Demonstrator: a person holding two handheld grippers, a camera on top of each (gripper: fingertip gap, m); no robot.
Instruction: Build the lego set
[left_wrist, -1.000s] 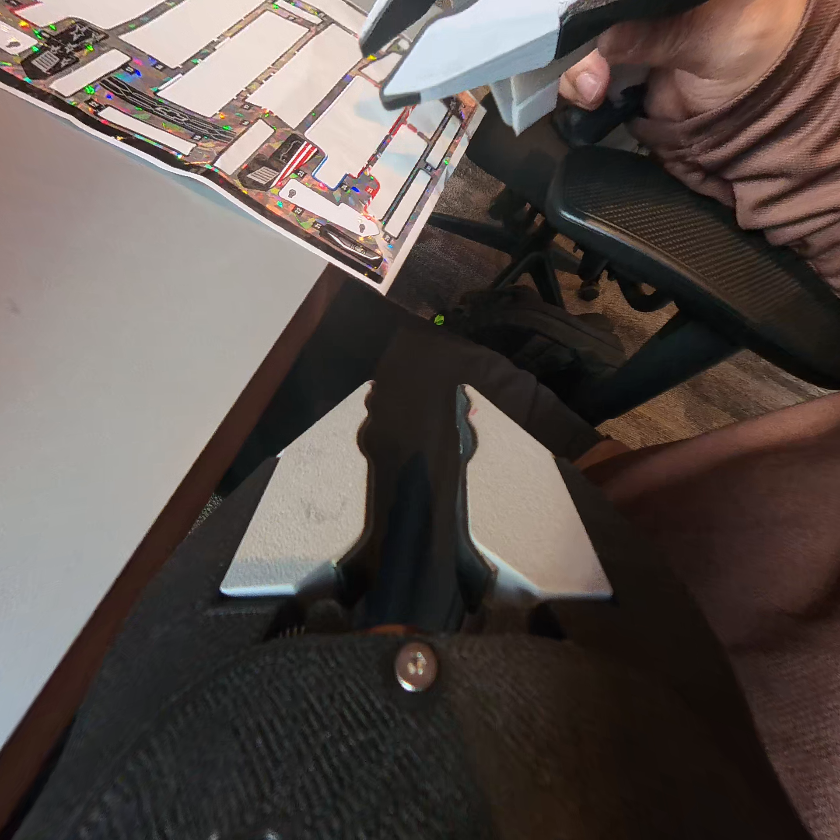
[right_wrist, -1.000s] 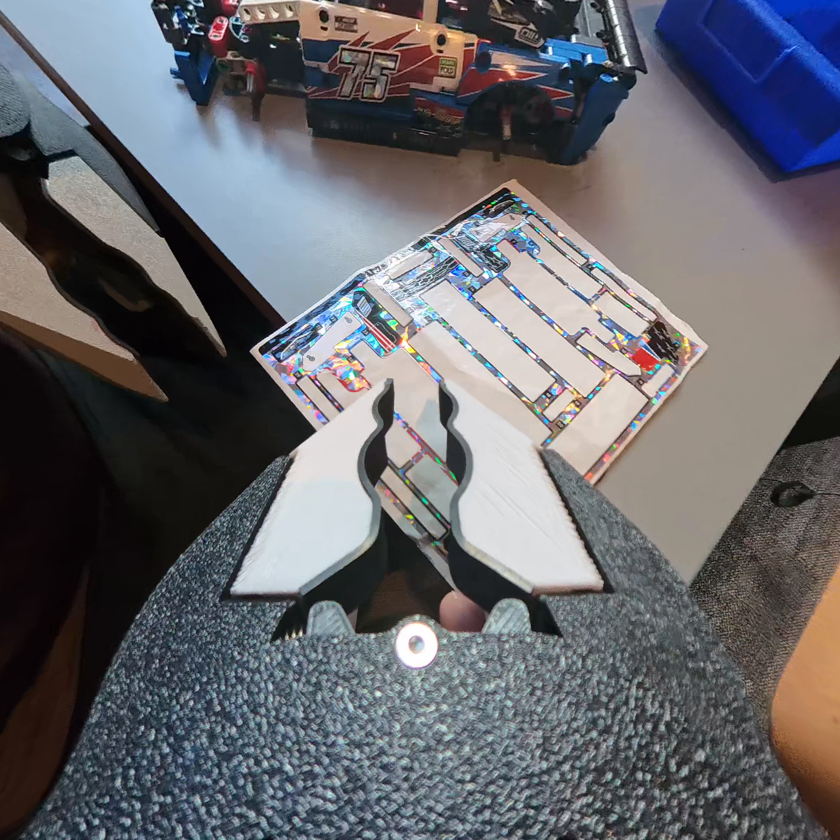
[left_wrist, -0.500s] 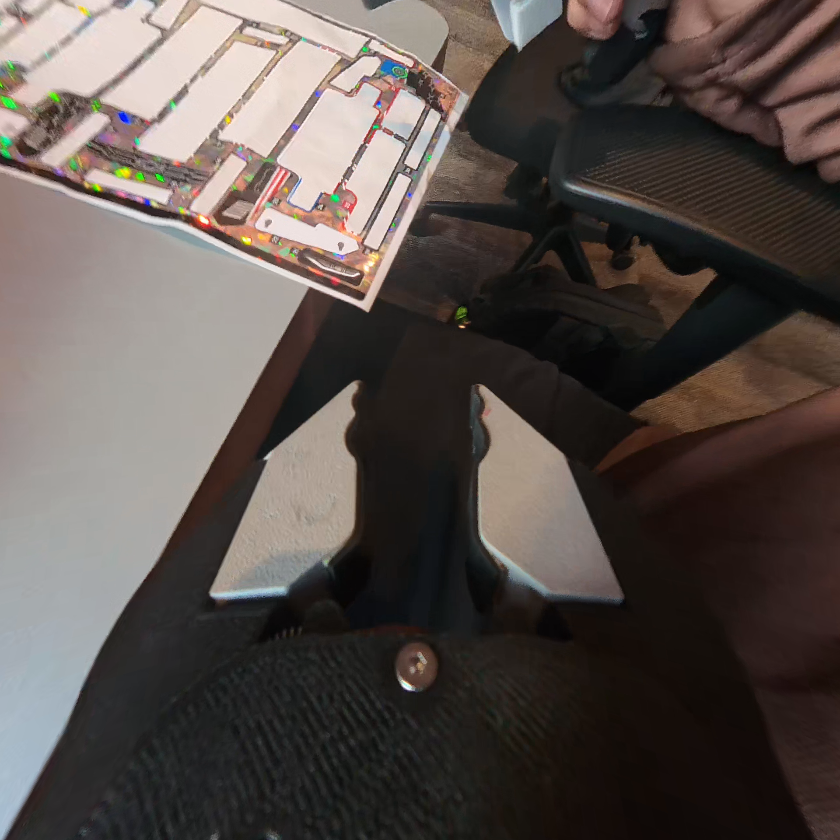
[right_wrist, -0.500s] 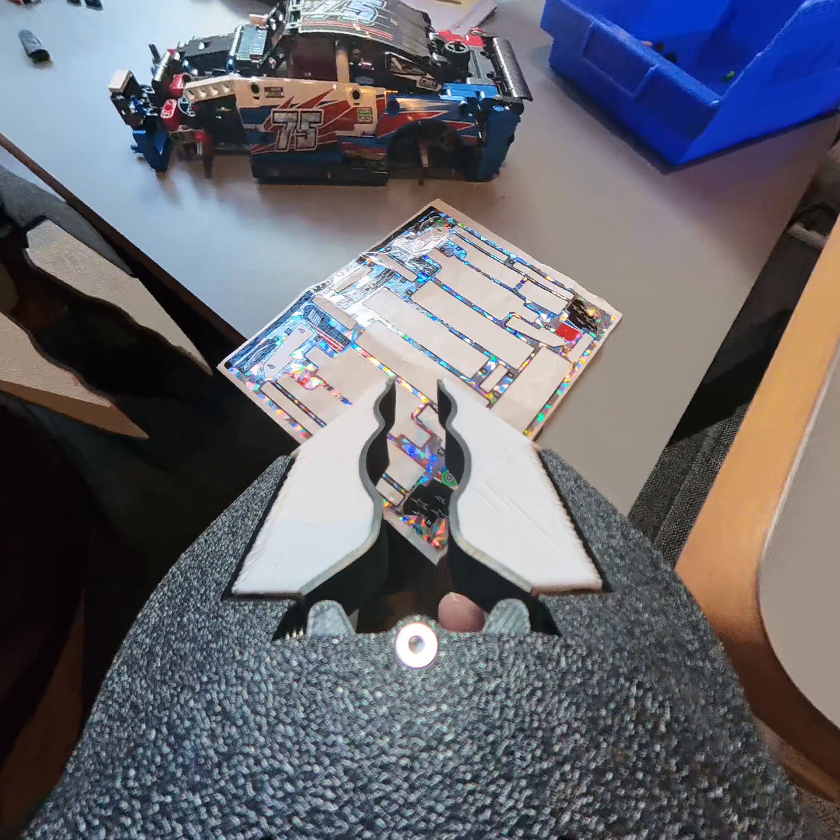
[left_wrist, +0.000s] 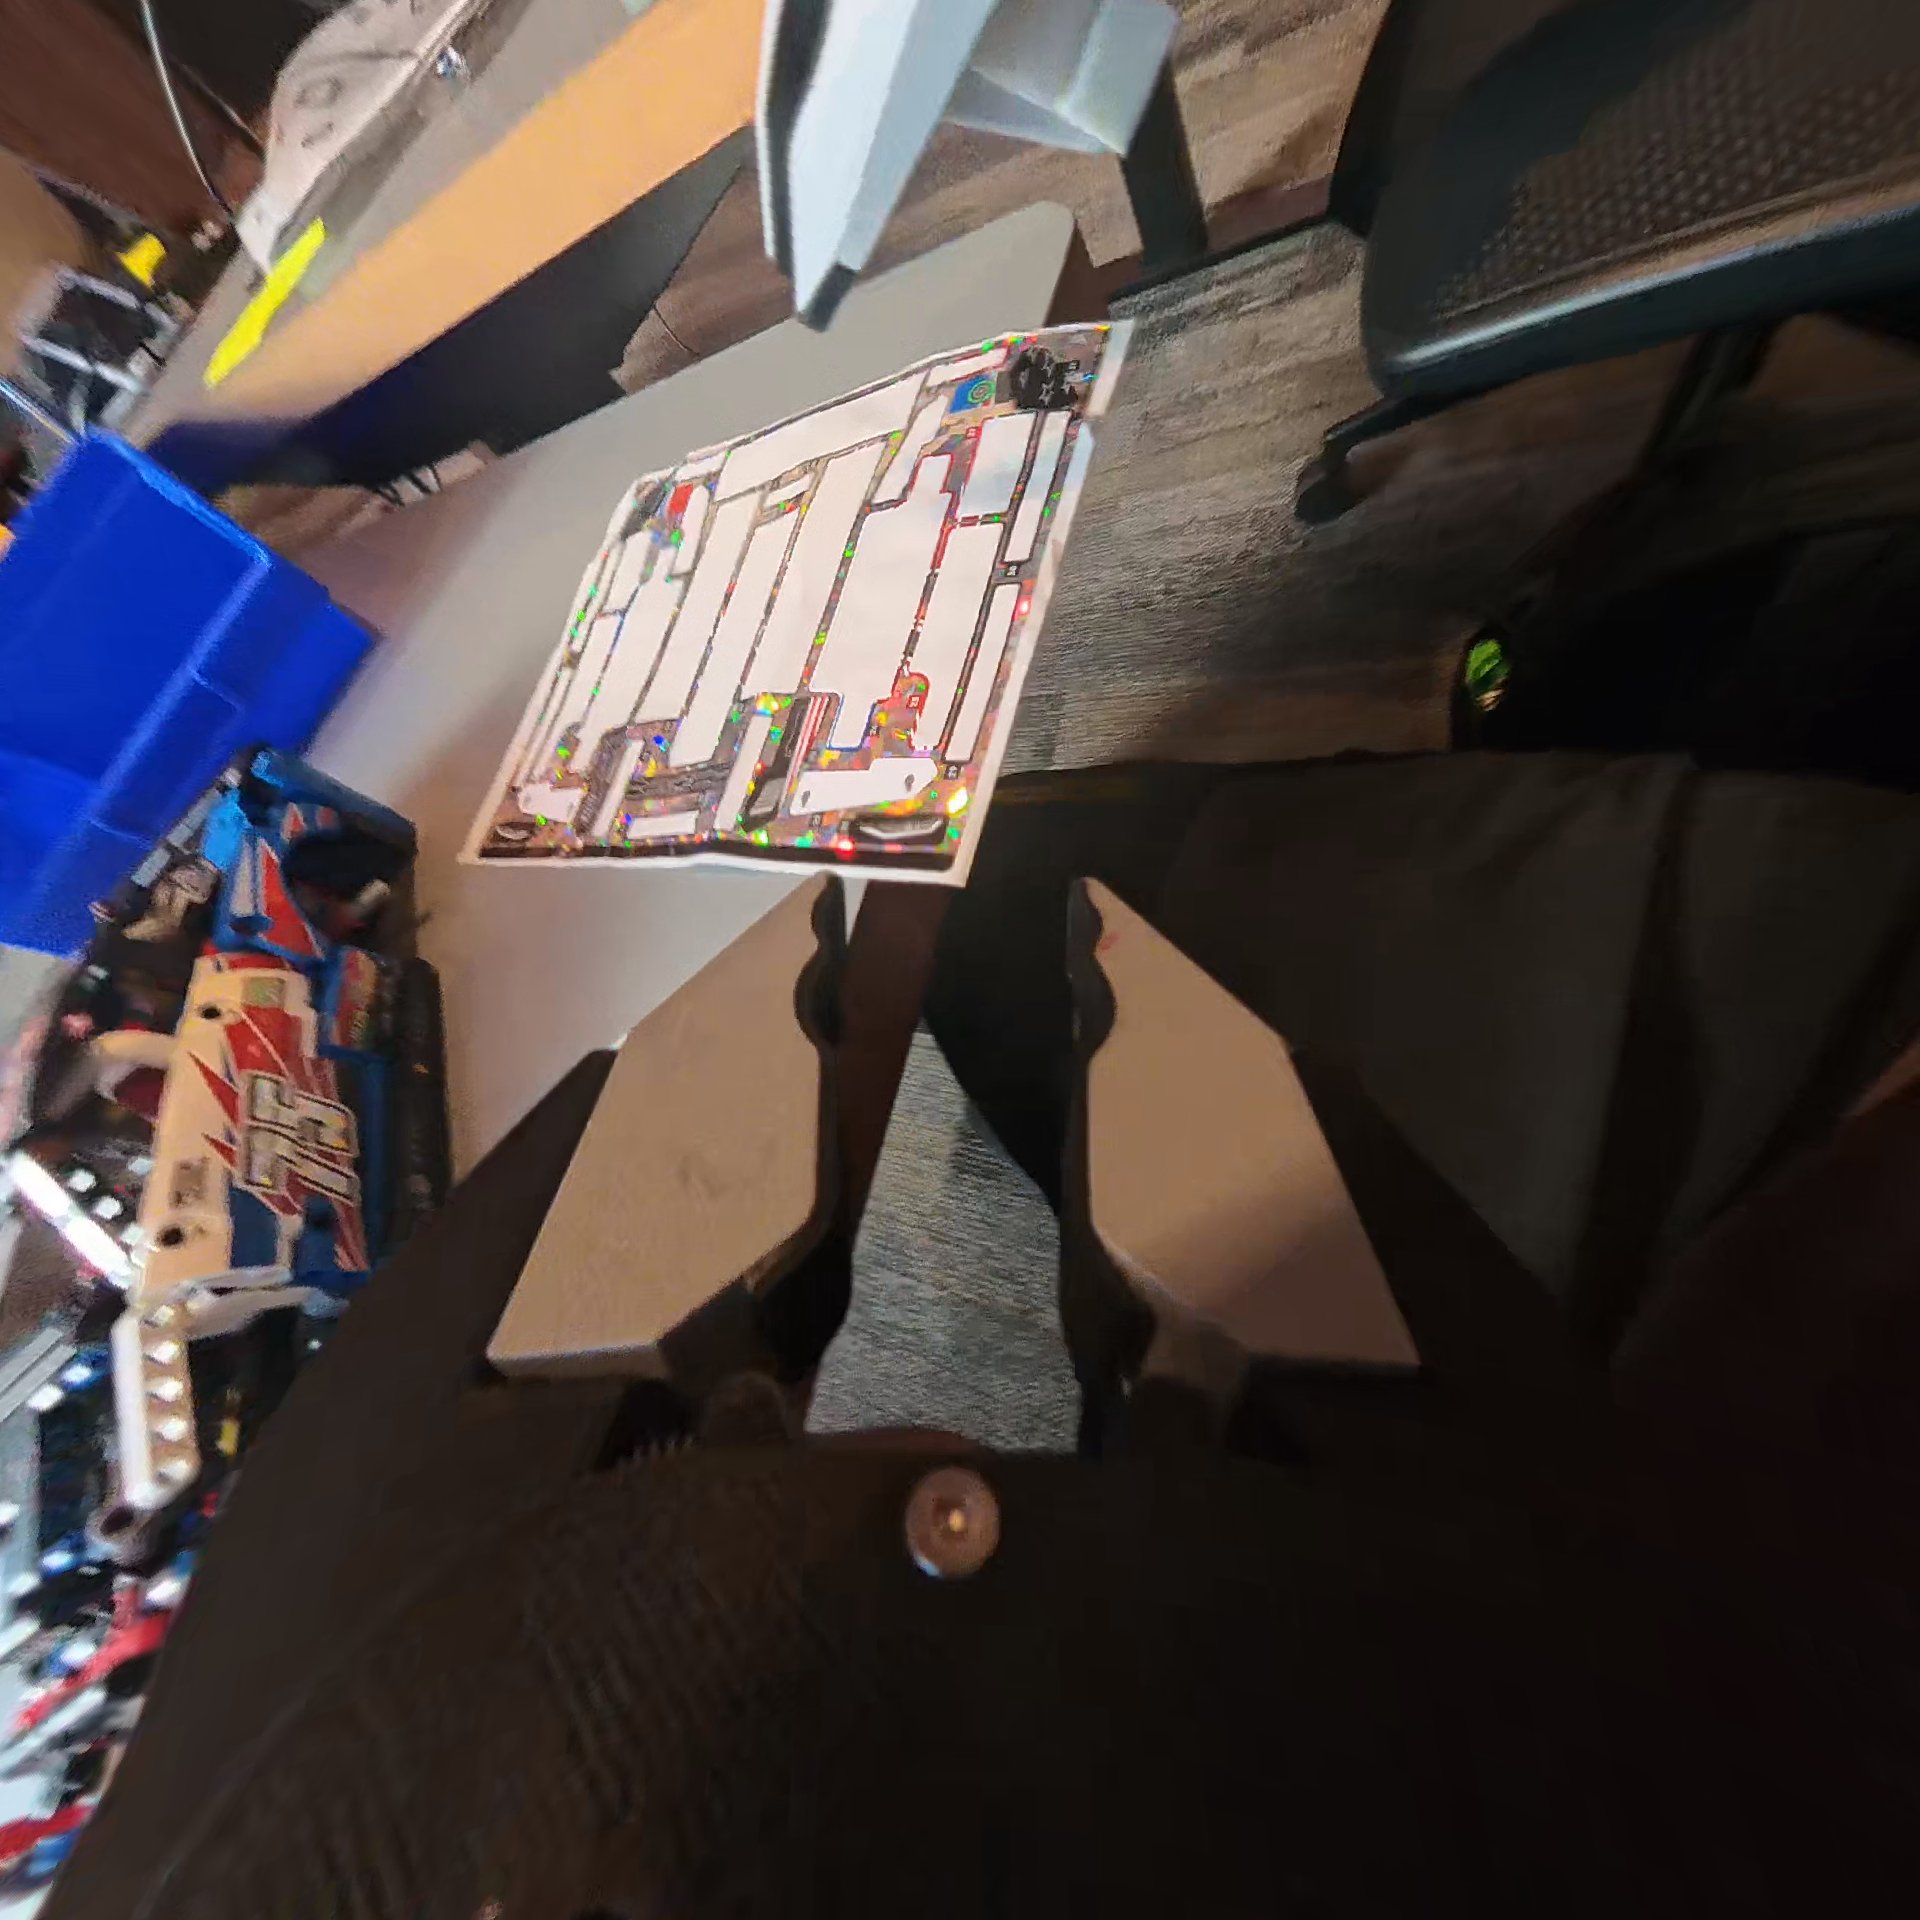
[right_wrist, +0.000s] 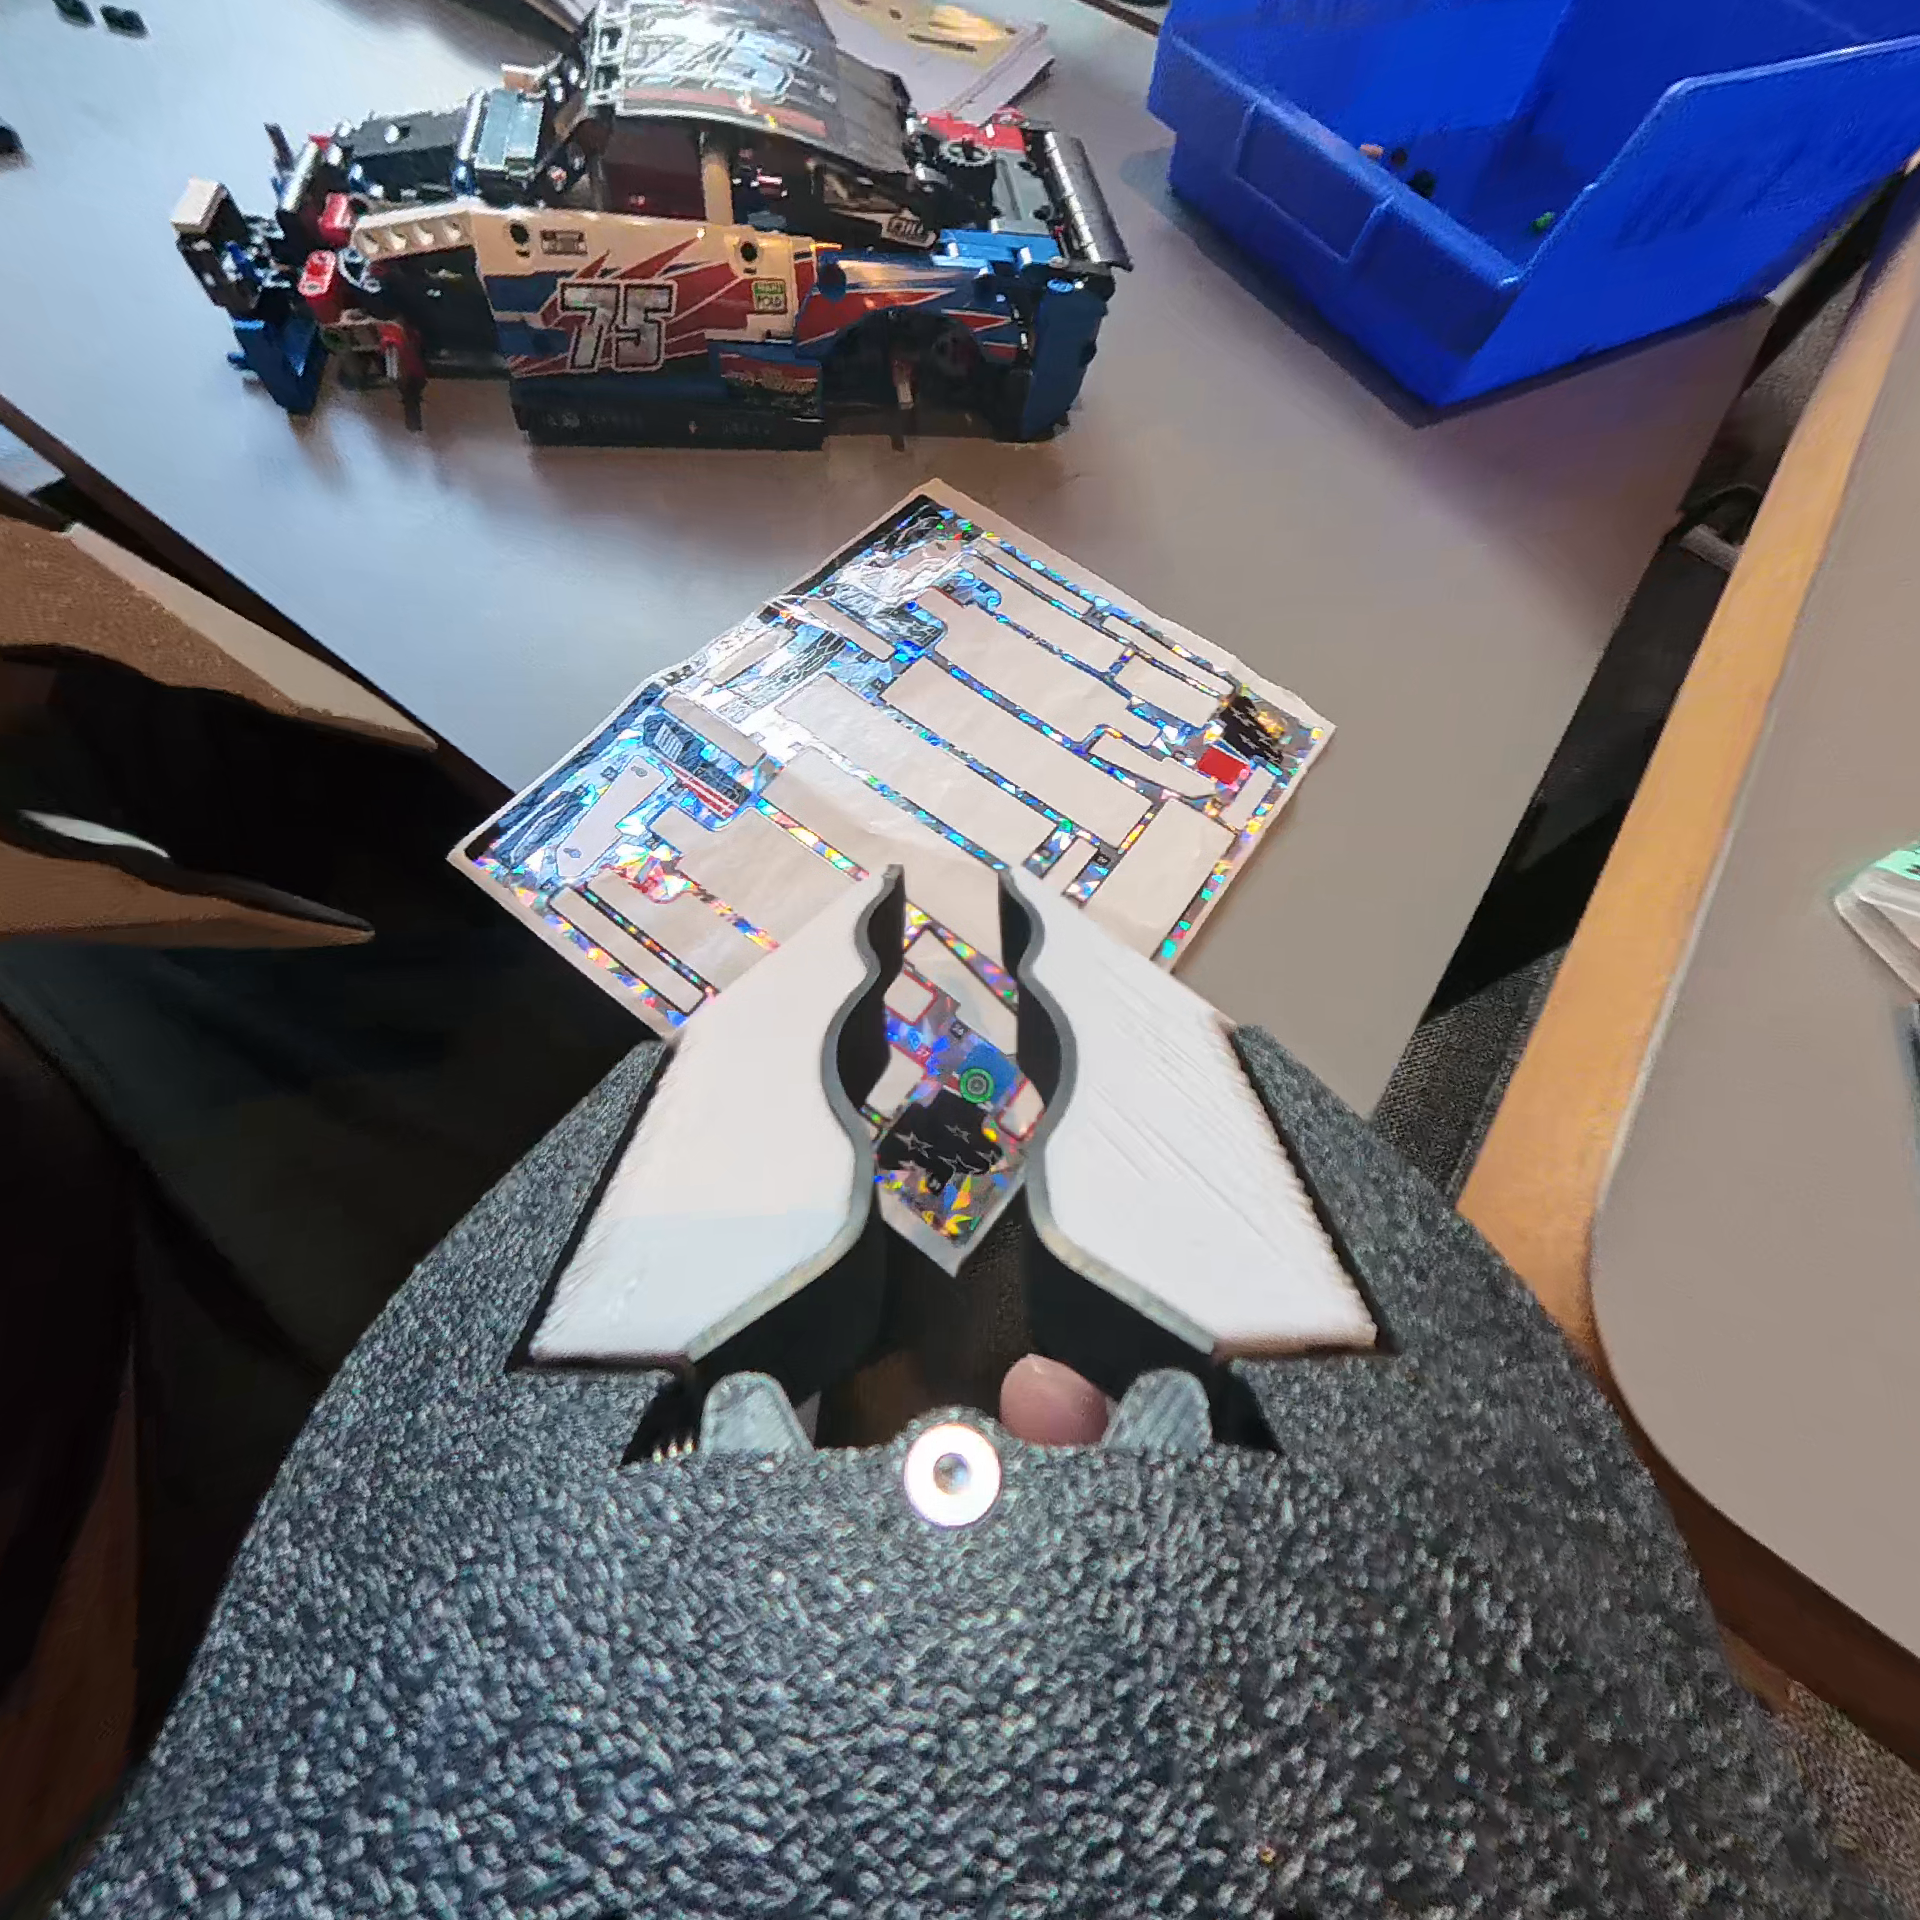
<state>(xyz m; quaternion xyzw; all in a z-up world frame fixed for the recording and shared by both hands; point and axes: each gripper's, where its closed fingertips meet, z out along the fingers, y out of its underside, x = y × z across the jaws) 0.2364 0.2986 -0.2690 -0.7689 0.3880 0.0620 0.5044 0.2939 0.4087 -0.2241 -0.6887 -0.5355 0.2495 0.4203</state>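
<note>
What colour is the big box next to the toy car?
Bright blue. The box shows best in the right wrist view.

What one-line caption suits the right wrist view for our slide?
Open right gripper above the holographic sticker sheet overhanging the grey table, with the Lego race car and blue bin beyond.

Grey table (right_wrist: 1299, 499), grey carpet (left_wrist: 1195, 582), black mesh chair (left_wrist: 1662, 177), wood-edged desk (right_wrist: 1621, 987) beside

Office: mesh chair (left_wrist: 1662, 177) on grey carpet (left_wrist: 1195, 582), grey desk (right_wrist: 1299, 540), second wood-edged desk (right_wrist: 1662, 831) alongside.
</note>
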